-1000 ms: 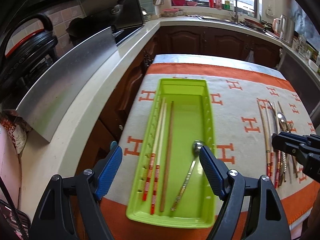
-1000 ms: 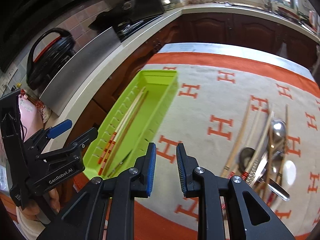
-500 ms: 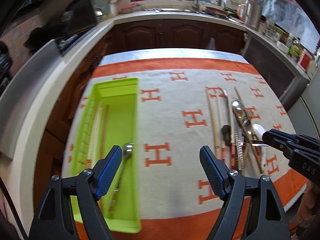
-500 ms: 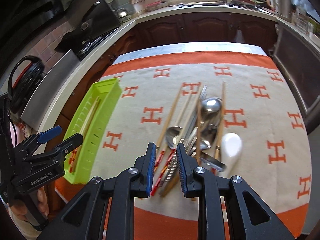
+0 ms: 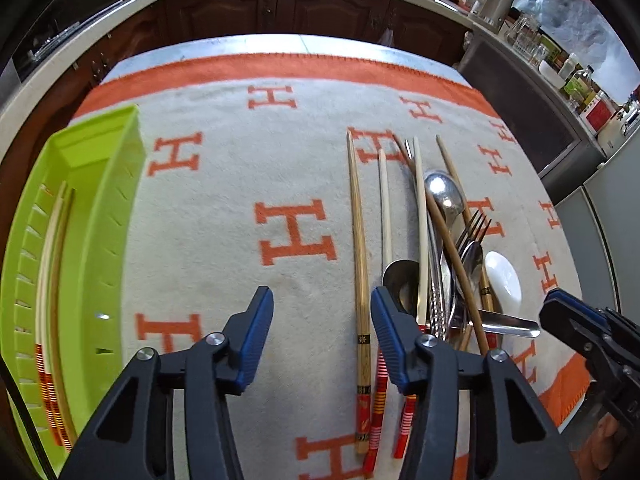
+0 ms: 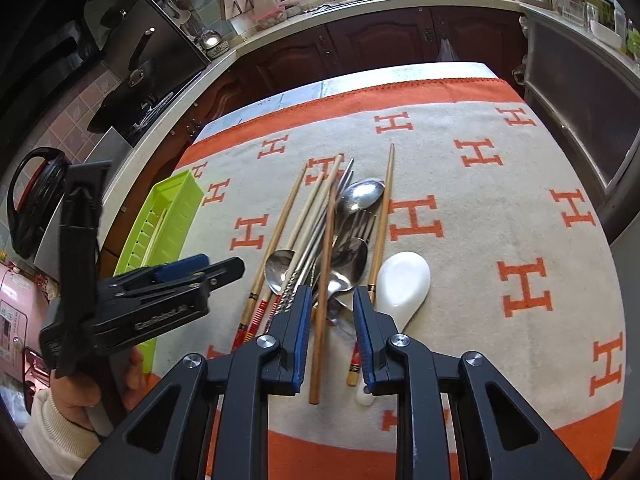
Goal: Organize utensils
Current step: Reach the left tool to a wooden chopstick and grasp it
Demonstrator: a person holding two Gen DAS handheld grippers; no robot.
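A green tray (image 5: 100, 216) lies at the left of the cloth with chopsticks (image 5: 50, 280) in it; it also shows in the right wrist view (image 6: 168, 216). A pile of chopsticks, metal spoons (image 6: 360, 196), a fork (image 5: 474, 226) and a white ceramic spoon (image 6: 404, 280) lies on the cloth. My left gripper (image 5: 322, 316) is open and empty, just left of the pile, beside a wooden chopstick (image 5: 358, 240). My right gripper (image 6: 330, 312) is open a little, empty, low over the pile's near end, with a brown chopstick (image 6: 324, 280) between its fingers.
The table is covered by a cream cloth with orange H marks and border (image 6: 520, 280). Kitchen counter and dark cabinets (image 6: 360, 44) run behind. A stove and pan (image 6: 140, 80) stand to the left. The left gripper shows in the right wrist view (image 6: 160, 296).
Both grippers have swung right, away from the green tray to the utensil pile. The left jaws have narrowed; the right gripper has come down close over the pile and opened slightly.
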